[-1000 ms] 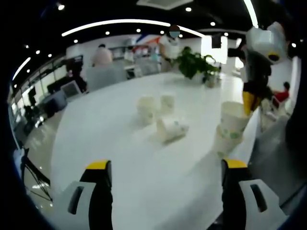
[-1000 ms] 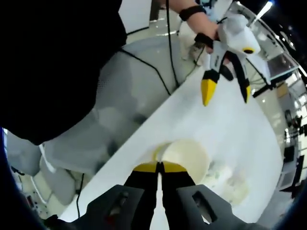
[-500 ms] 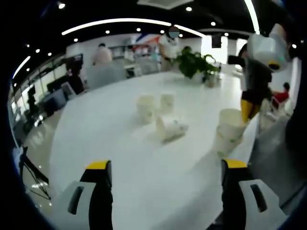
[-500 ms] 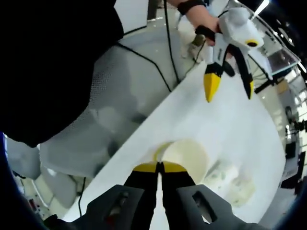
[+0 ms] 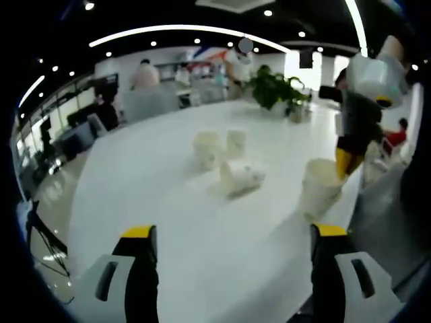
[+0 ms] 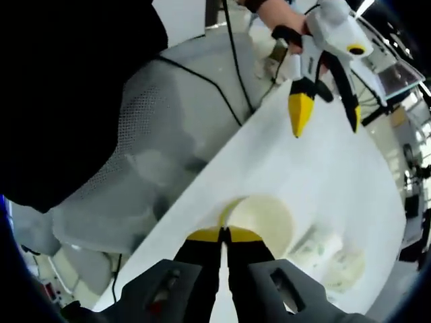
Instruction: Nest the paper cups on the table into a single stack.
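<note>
Cup stack (image 5: 320,190) sat at table (image 5: 168,222) edge nearest person, right gripper (image 6: 225,235) pinched tight on its rim, probably pushing top cup home. 2 upright cups (image 5: 219,146) and 1 tipped cup (image 5: 239,180) waited mid-table. Left gripper (image 5: 229,232) hung wide open, holding nothing, ready for next grab imo.

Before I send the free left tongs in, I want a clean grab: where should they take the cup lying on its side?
Take the tipped cup across its side wall near the open rim, coming from above. It lies on the table apart from the two upright cups, so its rim looks hard to pinch; the wall offers the left tongs flatter faces.
</note>
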The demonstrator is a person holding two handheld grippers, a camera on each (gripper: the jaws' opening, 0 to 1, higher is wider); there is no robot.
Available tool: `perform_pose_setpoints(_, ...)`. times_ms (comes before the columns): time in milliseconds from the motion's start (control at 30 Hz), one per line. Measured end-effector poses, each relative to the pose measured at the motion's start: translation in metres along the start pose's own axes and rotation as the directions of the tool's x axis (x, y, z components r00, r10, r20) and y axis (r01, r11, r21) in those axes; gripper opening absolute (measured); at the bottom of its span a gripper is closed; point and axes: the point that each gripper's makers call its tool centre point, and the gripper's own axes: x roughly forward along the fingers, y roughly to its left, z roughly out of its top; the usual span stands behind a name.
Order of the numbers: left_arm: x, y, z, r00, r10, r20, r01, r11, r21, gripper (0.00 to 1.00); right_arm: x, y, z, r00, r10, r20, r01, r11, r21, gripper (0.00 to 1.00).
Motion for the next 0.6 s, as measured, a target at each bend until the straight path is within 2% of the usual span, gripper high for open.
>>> perform_pose_setpoints(167,-0.0003,0.0006,-0.0001,1.000,0.002,0.000,-0.002,1.000,-0.002,0.94,0.0028,0.0032,-0.0037,1.000,0.014,-0.006,-0.014,1.000,-0.003,0.00)
perform_pose_setpoints(600,0.0001,-0.0015,0.0026,1.000,-0.005,0.002,0.005,1.000,-0.005,0.94,0.0027,0.0013,-0.0066,1.000,-0.018,0.001,0.017,1.000,0.016,0.10)
